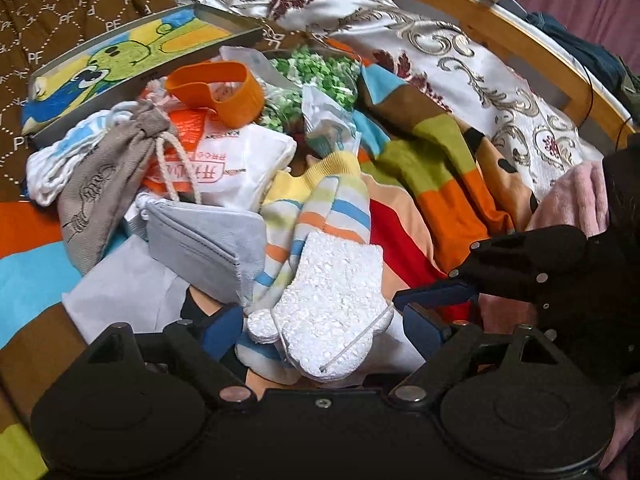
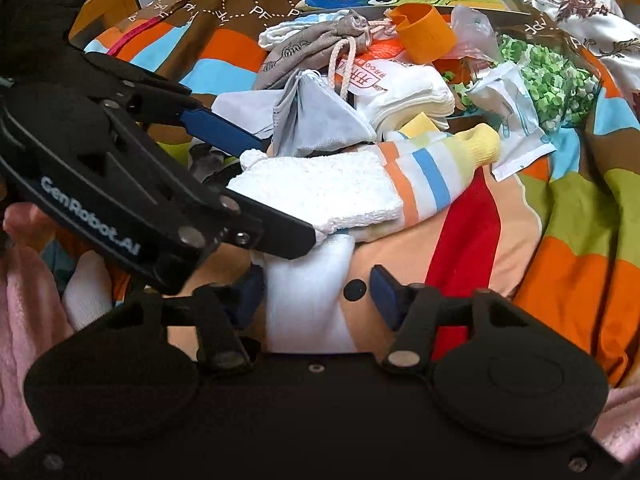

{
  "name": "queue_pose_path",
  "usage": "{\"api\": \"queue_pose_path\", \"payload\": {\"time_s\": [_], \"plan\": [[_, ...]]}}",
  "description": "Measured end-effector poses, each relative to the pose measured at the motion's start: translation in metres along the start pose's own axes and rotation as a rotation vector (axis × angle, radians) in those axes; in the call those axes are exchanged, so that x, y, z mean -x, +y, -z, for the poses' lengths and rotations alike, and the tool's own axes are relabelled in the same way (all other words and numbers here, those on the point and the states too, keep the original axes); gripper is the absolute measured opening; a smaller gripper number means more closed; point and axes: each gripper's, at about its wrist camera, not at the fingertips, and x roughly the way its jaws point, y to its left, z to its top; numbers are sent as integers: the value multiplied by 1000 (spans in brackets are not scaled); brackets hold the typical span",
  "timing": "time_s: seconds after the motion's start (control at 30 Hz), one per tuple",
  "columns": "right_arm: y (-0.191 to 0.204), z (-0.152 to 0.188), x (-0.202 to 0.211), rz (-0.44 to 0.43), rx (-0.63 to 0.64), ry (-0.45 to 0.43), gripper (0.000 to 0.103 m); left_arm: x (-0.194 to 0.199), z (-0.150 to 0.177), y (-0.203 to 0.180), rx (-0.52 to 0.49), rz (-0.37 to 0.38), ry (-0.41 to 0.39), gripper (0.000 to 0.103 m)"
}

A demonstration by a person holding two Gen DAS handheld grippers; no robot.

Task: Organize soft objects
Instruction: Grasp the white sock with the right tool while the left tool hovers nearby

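Two grippers crowd one sock pile, so a snag is your risk.
Your left gripper (image 1: 322, 328) is spread around the white foam piece (image 1: 332, 304) lying on the striped sock (image 2: 432, 176); close carelessly and you drag both. Your right gripper (image 2: 316, 298) is spread too, straddling a white sock (image 2: 308, 300), pinching nothing yet.

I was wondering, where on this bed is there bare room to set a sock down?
Free blanket shows right of the striped sock: the red and orange bands below the torn white packet. A second patch lies left of the grey pouch, toward the brown quilt. Crowded: the middle heap around the orange ring, folded white cloths and grey mask.
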Motion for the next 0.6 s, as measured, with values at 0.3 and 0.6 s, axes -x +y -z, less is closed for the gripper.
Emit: {"api": "queue_pose_path", "payload": {"time_s": [0.3,0.6], "plan": [[-1,0,-1,-6,6,9,18,-8,0,-2,-23,-11,27,80],[-3,3,2,6,0,-16,5,4,-3,-7,-52,-65,-39,78]]}}
